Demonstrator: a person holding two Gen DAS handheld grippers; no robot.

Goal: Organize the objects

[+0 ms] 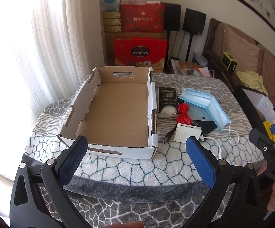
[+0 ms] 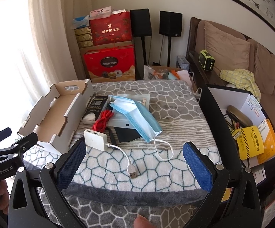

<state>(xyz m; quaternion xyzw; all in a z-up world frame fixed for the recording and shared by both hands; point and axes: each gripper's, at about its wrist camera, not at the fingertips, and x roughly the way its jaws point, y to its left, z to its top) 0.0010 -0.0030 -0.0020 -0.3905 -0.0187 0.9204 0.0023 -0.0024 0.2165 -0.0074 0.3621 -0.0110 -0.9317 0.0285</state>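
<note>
Start of the tidy-up, judged from the layout: nothing is in the cardboard tray yet, all loose items sit in a cluster just right of it on the patterned blanket.

Left gripper has its jaws spread wide and holds nothing; it hovers over the near edge of the tray. Right gripper is likewise wide and empty, hovering low over the blanket on the near side of the cluster, with the USB plug lying between its fingers in view but not touched.

Item positions:
- White charger hub is nearest, its white cable curling toward the plug.
- Red cord bundle lies just behind the hub, beside the tray wall.
- Black packet with a white item at its lower end rests against the tray's right wall.
- Blue face masks are draped over a flat grey box and a dark flat item; ear loop trails on the blanket.

Likely next move: right gripper comes down on the charger hub, closes across its narrow sides and carries it left into the tray. The trailing cable could drag or snag the red cord. The masks are limp, so a pinch may take only some of them.
</note>
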